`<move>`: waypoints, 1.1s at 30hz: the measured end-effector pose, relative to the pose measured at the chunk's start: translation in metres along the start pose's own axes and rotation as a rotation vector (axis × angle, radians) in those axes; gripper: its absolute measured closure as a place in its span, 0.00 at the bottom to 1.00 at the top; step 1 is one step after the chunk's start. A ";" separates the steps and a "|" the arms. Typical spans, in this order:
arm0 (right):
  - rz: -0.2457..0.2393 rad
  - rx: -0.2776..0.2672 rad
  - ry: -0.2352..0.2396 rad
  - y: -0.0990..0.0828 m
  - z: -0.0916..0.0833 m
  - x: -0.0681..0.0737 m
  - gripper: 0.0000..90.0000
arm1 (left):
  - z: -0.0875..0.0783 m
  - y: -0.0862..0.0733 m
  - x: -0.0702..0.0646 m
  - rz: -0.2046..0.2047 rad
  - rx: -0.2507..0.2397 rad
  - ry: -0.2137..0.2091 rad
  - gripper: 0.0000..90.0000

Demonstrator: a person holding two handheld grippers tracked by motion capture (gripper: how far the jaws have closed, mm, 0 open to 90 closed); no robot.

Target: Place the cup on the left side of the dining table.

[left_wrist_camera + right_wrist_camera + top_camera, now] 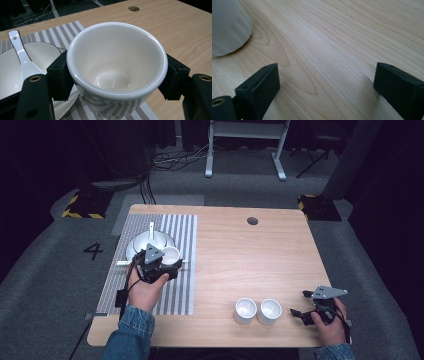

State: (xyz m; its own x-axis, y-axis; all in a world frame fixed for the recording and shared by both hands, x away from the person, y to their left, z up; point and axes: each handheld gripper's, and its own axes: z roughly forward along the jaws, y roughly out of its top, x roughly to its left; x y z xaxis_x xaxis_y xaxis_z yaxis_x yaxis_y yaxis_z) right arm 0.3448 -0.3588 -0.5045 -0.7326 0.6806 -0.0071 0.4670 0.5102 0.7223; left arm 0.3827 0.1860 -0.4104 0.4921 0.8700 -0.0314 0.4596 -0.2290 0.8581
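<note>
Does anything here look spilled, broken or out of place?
Nothing stands out. The left gripper holds an empty, intact cup upright, and two more cups stand upright on the table.

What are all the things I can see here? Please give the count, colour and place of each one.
table: 1, light wood, centre.
placemat: 1, grey-white striped, table's left side.
bowl: 1, white, on the placemat.
spoon: 1, white, in the bowl.
held cup: 1, white, between the left tongs' jaws.
standing cups: 2, white, side by side near the front edge.
left tongs: 1, black, shut on the cup.
right tongs: 1, black, open, right of the cups.
</note>
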 end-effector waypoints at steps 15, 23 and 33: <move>-0.001 0.000 0.002 0.000 0.000 0.000 0.08 | 0.035 -0.025 0.013 -0.041 0.079 0.007 0.30; -0.001 0.000 0.001 0.000 0.000 0.000 0.08 | 0.044 -0.034 0.011 -0.023 0.143 0.016 0.30; -0.001 0.000 0.002 0.000 0.000 0.000 0.08 | 0.051 -0.037 0.009 -0.036 0.202 0.016 0.30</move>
State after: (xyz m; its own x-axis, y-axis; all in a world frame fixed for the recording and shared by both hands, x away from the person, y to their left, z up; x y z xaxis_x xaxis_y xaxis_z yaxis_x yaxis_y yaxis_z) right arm 0.3450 -0.3588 -0.5045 -0.7341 0.6791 -0.0070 0.4661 0.5113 0.7220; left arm 0.4079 0.1796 -0.4685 0.4618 0.8856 -0.0504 0.6162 -0.2794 0.7364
